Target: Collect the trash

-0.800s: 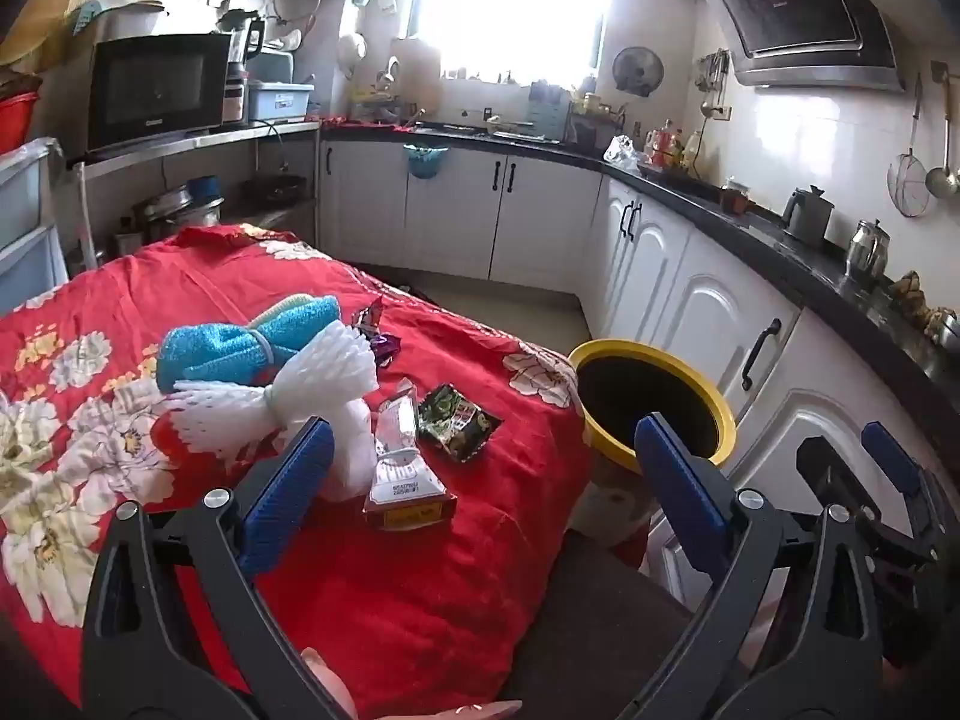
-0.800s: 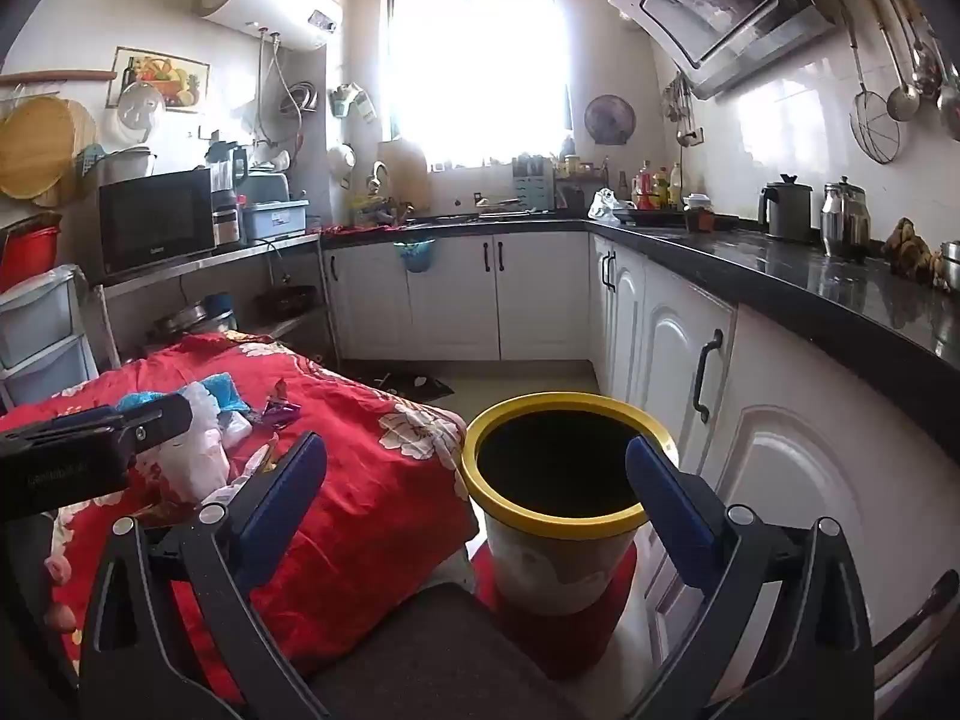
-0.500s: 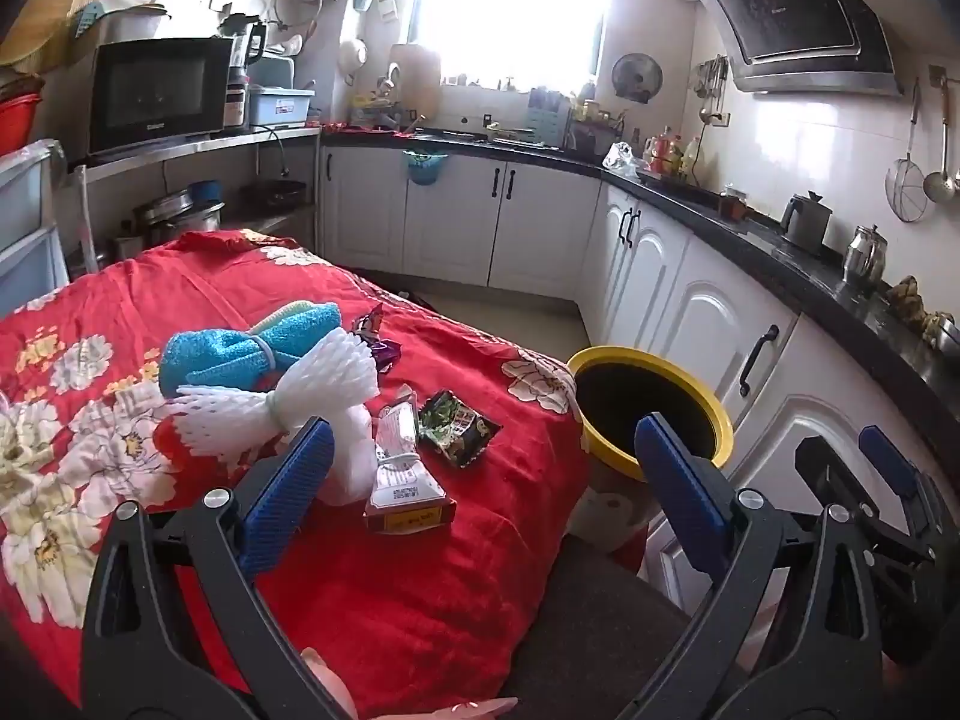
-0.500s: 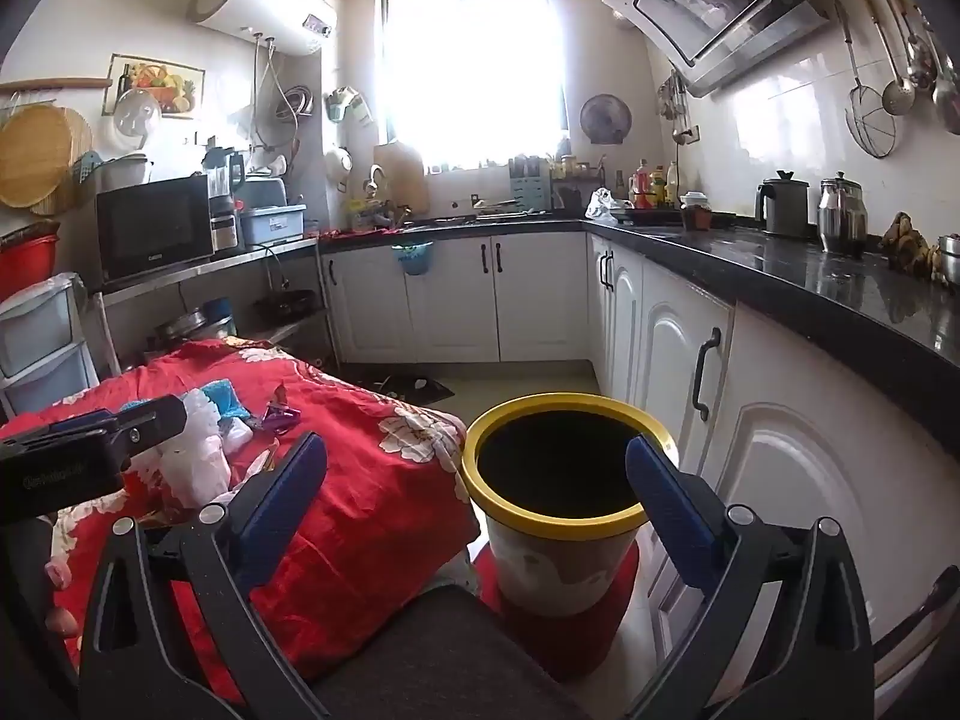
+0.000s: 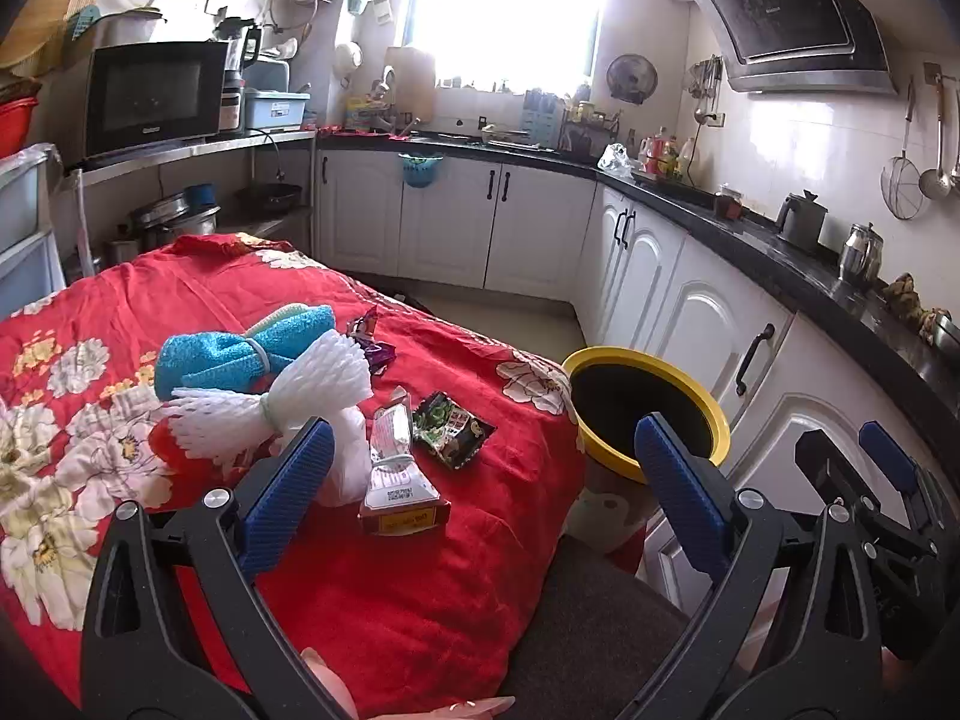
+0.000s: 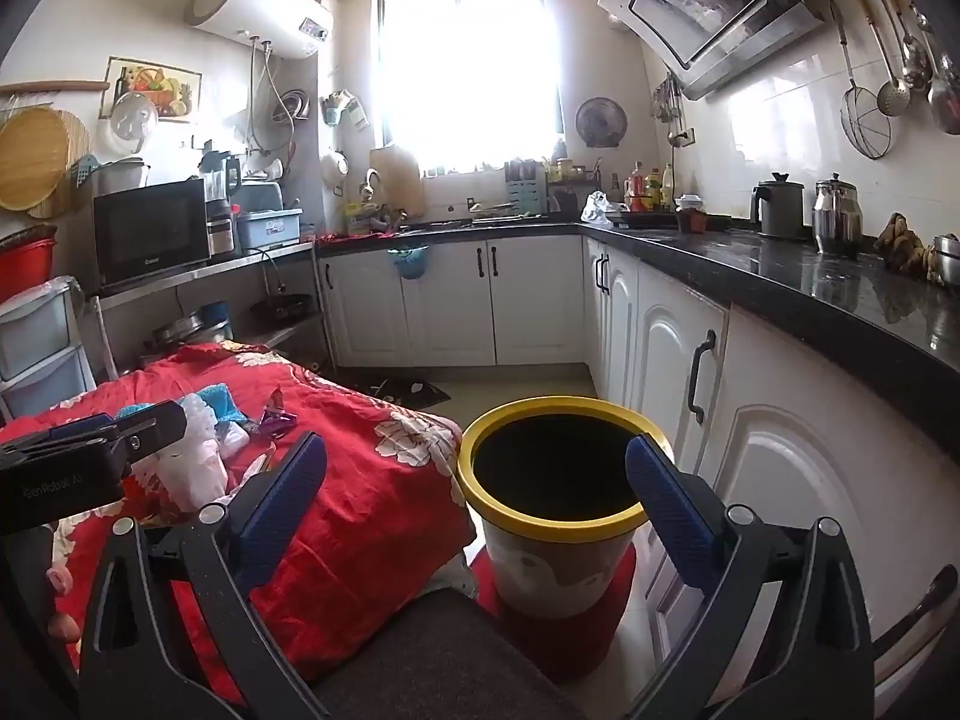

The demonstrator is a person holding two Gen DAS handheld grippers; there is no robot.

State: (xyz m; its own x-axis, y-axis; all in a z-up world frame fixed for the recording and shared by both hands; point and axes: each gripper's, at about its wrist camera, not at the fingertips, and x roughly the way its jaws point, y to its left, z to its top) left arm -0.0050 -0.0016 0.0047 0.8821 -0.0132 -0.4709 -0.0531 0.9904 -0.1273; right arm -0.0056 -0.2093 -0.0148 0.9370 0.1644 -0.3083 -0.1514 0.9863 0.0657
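Trash lies on the red flowered cloth (image 5: 372, 588): a clear wrapper with an orange label (image 5: 399, 480), a dark green snack packet (image 5: 453, 429), a purple wrapper (image 5: 372, 339), white foam netting (image 5: 288, 390) and blue foam netting (image 5: 240, 351). A yellow-rimmed bin (image 5: 648, 402) stands at the table's right; it shows in the right wrist view (image 6: 555, 480) too. My left gripper (image 5: 480, 480) is open and empty, held above the table's near edge. My right gripper (image 6: 480, 492) is open and empty, in front of the bin.
White cabinets (image 6: 660, 330) under a black counter (image 6: 810, 288) run along the right and back. A dark chair seat (image 6: 432, 660) lies below the grippers. A microwave (image 5: 150, 96) sits on a shelf at left. A red mat (image 6: 570, 618) lies under the bin.
Both views have barely shifted; the left wrist view tilted slightly. Both grippers stay open and no item has moved.
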